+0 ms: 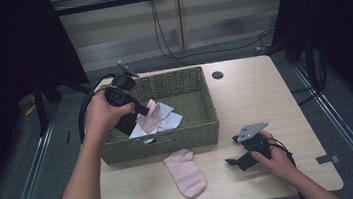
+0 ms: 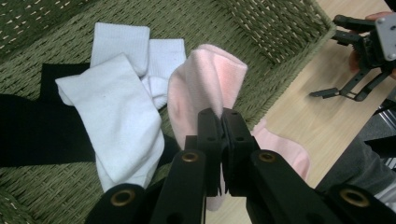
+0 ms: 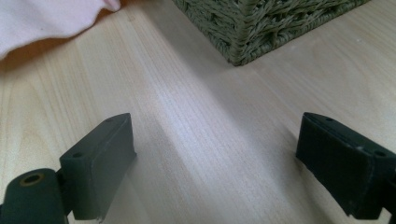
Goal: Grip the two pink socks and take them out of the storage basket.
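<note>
My left gripper [image 1: 141,111] [image 2: 220,122] hangs over the green woven basket [image 1: 209,106] [image 2: 280,32], shut on a pink sock [image 1: 152,115] [image 2: 210,84] that it holds lifted above the other socks. White socks [image 1: 169,123] [image 2: 119,107] and a black one [image 2: 42,130] lie on the basket floor. A second pink sock [image 1: 185,171] [image 2: 285,149] [image 3: 51,18] lies flat on the table in front of the basket. My right gripper [image 1: 235,159] [image 2: 334,91] [image 3: 215,154] rests low on the table at the right, jaws wide apart with bare wood between them.
The wooden table [image 1: 255,100] [image 3: 196,116] has a round cable hole [image 1: 217,75] at the back. The basket's near right corner [image 3: 243,44] stands just ahead of my right gripper. Dark curtains and cables lie beyond the table's far edge.
</note>
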